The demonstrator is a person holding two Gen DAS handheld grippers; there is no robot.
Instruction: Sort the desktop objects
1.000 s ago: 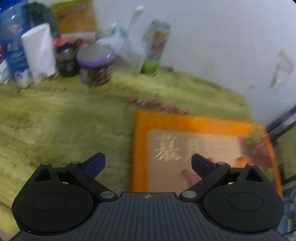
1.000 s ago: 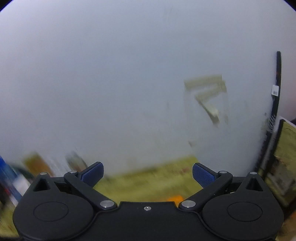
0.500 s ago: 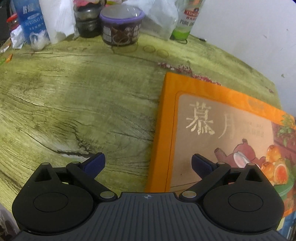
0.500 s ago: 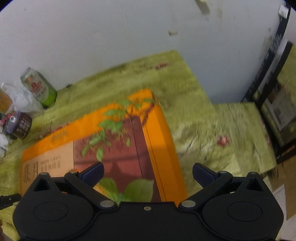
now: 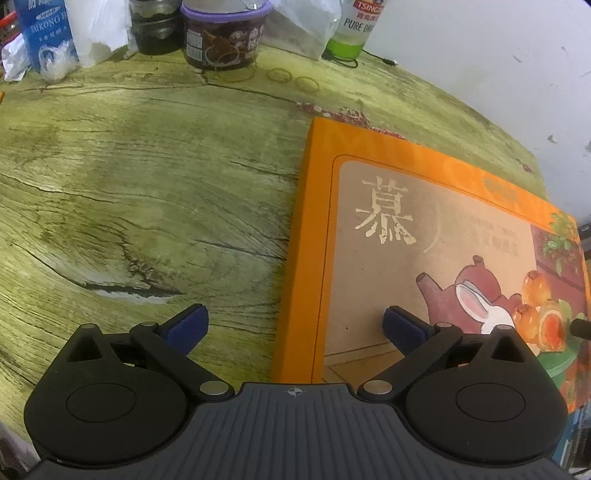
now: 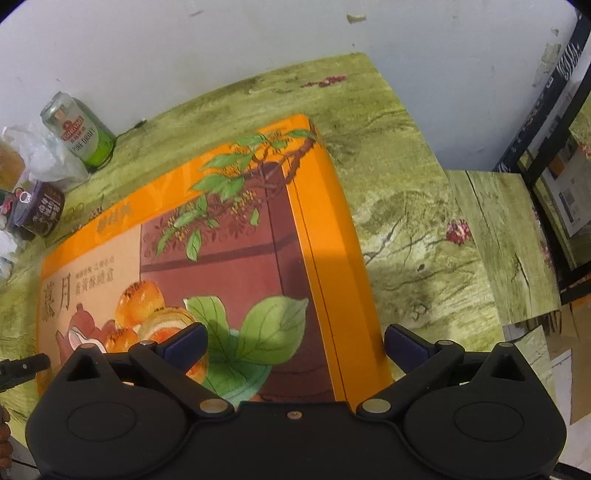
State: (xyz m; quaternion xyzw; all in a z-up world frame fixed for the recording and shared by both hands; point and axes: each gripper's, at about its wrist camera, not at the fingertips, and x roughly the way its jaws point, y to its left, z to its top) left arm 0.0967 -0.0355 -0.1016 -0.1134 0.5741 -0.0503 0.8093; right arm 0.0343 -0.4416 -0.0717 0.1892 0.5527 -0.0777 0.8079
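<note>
Presently, we record:
Left gripper (image 5: 294,325): jaws spread wide, nothing between them — we see it poised over the box's left edge.
Right gripper (image 6: 294,341): likewise wide apart and empty, straddling the box's right edge.
Orange gift box (image 5: 424,236): flat on the green wood-grain table (image 5: 147,177), directly ahead of both grippers.
Far ahead of left gripper: purple-lidded tub (image 5: 221,35), beer can (image 5: 356,27), blue carton (image 5: 46,31) — grouped by the wall.
Rubber bands (image 5: 291,79): just beside the tub.
</note>
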